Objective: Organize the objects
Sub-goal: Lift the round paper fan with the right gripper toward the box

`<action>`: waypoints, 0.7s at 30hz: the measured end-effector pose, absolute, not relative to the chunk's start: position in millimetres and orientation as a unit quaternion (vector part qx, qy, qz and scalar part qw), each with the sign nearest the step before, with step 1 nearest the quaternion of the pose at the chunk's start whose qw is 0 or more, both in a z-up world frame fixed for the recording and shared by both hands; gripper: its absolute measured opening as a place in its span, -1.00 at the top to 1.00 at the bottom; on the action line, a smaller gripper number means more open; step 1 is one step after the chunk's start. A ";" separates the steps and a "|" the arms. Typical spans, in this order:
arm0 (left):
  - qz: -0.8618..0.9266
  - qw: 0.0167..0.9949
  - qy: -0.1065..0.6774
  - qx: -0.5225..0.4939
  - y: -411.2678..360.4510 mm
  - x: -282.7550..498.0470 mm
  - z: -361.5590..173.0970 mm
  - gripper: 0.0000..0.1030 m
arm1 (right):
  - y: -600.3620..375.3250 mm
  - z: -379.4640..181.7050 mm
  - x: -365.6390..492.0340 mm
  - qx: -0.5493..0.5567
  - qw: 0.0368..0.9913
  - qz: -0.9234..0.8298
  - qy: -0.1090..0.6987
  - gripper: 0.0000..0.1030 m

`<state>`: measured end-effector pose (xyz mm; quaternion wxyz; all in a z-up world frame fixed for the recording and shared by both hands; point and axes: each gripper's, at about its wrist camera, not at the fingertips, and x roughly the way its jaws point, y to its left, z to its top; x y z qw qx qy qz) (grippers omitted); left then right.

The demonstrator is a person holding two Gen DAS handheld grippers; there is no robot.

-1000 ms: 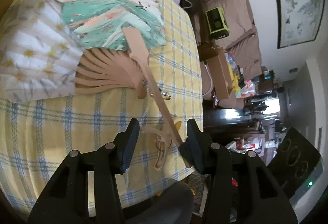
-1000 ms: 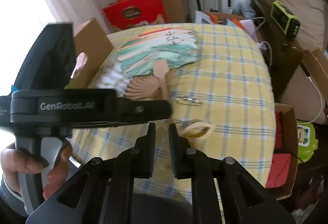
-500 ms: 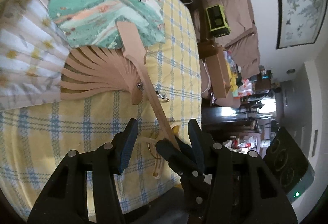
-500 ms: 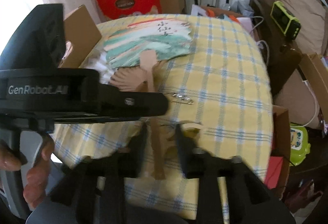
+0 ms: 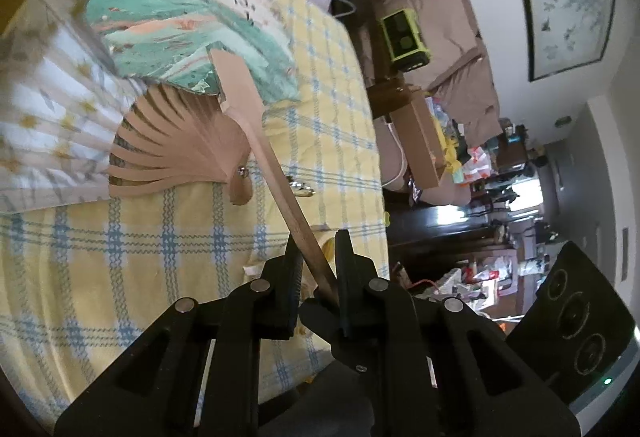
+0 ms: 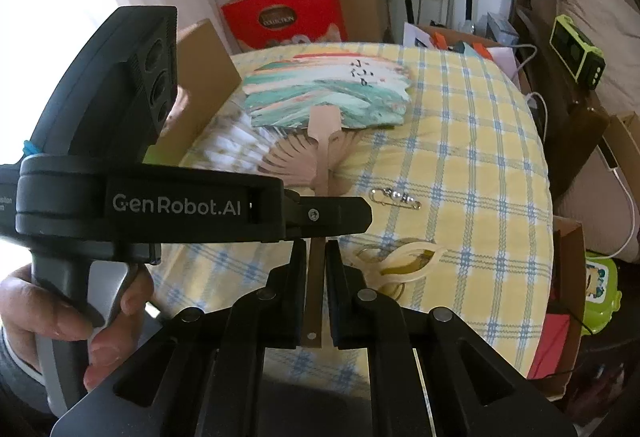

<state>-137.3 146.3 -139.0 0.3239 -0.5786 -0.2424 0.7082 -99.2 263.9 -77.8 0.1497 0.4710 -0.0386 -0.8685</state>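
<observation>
My right fingers point(image 6: 298, 269) pinched the paddle fan's handle point(image 6: 316, 273), and my left gripper point(image 5: 318, 257) closed around it too. The fan point(image 6: 328, 93) lay across the white folding fan point(image 6: 236, 145) on the checked tablecloth point(image 6: 480, 141)

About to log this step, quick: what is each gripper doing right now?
Left gripper: closed on the fan handle.
Right gripper: closed on the same handle, nearer its end.

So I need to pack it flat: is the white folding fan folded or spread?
Spread. The white folding fan has its wooden ribs splayed out from the pivot, lying under the painted paddle fan.
</observation>
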 end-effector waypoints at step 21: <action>0.766 0.353 -0.275 -0.461 64.3 -91.4 -31.2 0.73 | 207.2 17.4 -59.8 0.388 0.204 -0.899 0.018 0.79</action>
